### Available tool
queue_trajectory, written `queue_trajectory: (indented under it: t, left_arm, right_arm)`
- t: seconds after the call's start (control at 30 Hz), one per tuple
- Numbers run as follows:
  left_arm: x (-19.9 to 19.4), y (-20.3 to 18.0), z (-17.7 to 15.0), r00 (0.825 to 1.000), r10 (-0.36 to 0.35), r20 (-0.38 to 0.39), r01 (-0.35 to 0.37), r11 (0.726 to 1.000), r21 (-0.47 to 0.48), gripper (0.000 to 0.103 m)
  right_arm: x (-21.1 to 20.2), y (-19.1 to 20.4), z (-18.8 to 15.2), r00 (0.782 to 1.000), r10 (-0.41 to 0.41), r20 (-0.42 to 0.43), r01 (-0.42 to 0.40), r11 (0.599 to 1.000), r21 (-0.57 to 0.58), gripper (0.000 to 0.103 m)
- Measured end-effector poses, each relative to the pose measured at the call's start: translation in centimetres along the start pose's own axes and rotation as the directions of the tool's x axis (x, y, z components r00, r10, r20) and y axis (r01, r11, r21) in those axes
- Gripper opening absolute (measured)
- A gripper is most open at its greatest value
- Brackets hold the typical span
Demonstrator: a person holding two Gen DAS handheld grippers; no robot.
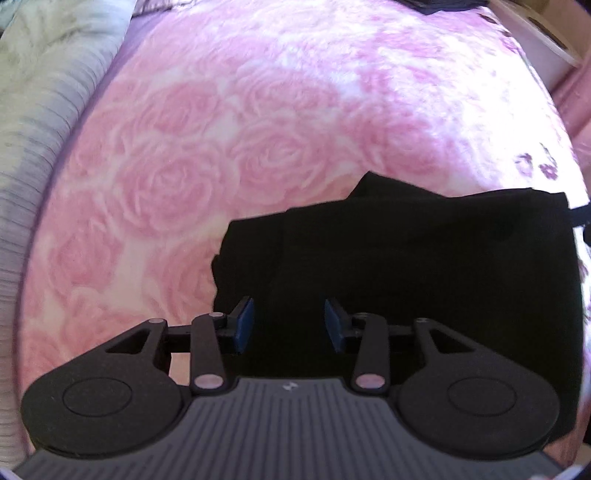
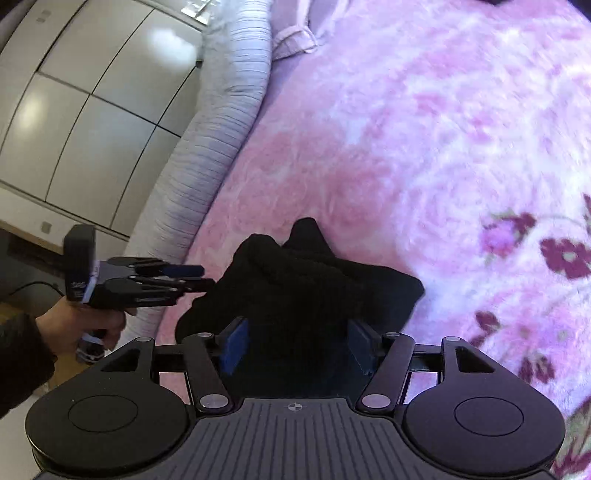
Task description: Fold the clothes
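Observation:
A black garment (image 1: 424, 266) lies folded into a rough rectangle on a pink rose-patterned blanket (image 1: 221, 129). My left gripper (image 1: 290, 325) is open, hovering over the garment's left part, blue pads (image 1: 245, 325) apart with dark cloth showing between them. In the right wrist view the same garment (image 2: 295, 280) looks bunched and humped near the blanket's edge. My right gripper (image 2: 297, 343) is open over its near side. The left gripper (image 2: 205, 277), held by a hand (image 2: 81, 325), points at the garment's left end.
A pale ribbed cushion edge (image 2: 221, 129) borders the bed on the left, with glossy tiled floor (image 2: 74, 92) beyond. More dark clothing (image 1: 443, 5) lies at the blanket's far end. Wooden furniture (image 1: 546, 33) stands far right.

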State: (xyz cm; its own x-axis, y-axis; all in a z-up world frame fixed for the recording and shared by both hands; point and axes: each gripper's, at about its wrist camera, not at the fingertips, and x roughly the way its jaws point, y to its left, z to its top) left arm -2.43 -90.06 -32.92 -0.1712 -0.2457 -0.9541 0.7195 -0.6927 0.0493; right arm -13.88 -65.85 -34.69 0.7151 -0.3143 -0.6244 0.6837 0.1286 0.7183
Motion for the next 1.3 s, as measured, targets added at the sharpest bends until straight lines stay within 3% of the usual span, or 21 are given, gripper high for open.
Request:
queue_trajectory:
  t: [0.03,0.07,0.1,0.27,0.4,0.53,0.67,0.73,0.9,0.97,1.1,1.23,1.3]
  left_arm:
    - [0.8,-0.2,0.1,1.0,0.002,0.002,-0.002,1.0,-0.004,0.035]
    - [1.6,-0.4,0.2,1.0,0.008,0.004,-0.008,1.0,-0.007,0.035]
    - [2.4,-0.6,0.3,1.0,0.017,0.005,-0.017,1.0,-0.006,0.036]
    - [4.5,-0.7,0.4,1.0,0.01,-0.004,-0.01,0.999,-0.038,0.036]
    - [3.6,0.2,0.6,1.0,-0.012,0.009,0.012,0.998,-0.055,0.027]
    - [2.7,1.4,1.0,0.999,-0.022,0.033,0.025,0.996,-0.088,0.026]
    - [3.3,3.4,1.5,0.999,-0.015,0.029,0.019,0.988,-0.152,0.042]
    - [3.9,4.0,1.6,1.0,-0.012,0.014,0.014,0.986,-0.164,0.049]
    - [5.4,4.3,1.5,0.999,-0.036,-0.026,0.032,0.986,-0.165,0.06]
    - [5.6,4.4,1.4,0.998,-0.056,-0.022,0.052,0.982,-0.179,0.054]
    - [5.1,3.5,1.2,0.997,-0.08,0.011,0.081,0.989,-0.12,0.027]
    - [4.4,3.1,0.7,0.996,-0.071,0.05,0.075,0.994,-0.083,0.017]
    - [4.0,3.2,0.4,0.995,-0.072,0.071,0.079,0.993,-0.087,0.015]
  right_arm:
    - [0.4,0.0,0.0,1.0,-0.024,-0.002,0.024,1.0,0.0,0.056]
    - [0.9,-0.1,0.2,0.998,-0.059,-0.005,0.059,0.998,0.017,0.023]
    - [1.3,-0.7,0.4,0.997,-0.082,-0.006,0.082,0.995,0.05,0.01]
    - [2.4,-3.5,0.6,0.995,-0.097,-0.019,0.098,0.991,0.095,0.01]
    - [2.2,-2.8,0.8,0.995,-0.097,-0.019,0.098,0.992,0.08,0.009]
    - [1.2,-1.8,0.9,0.996,-0.092,-0.021,0.093,0.995,0.039,0.008]
    - [0.6,-0.6,1.2,0.993,-0.107,-0.058,0.103,0.993,-0.061,0.009]
    - [0.2,0.9,1.5,0.988,-0.141,-0.067,0.129,0.978,-0.165,0.011]
    - [0.4,5.3,2.4,0.982,-0.188,-0.027,0.154,0.872,-0.465,0.051]
    - [1.6,6.1,3.2,0.985,-0.169,-0.027,0.13,0.841,-0.525,0.052]
    - [5.2,7.2,5.4,0.986,-0.137,-0.094,0.054,0.798,-0.6,0.052]
    - [11.1,7.3,6.7,0.96,-0.177,-0.216,-0.015,0.74,-0.672,0.052]
    - [13.6,6.9,6.8,0.939,-0.191,-0.286,-0.055,0.737,-0.674,0.05]
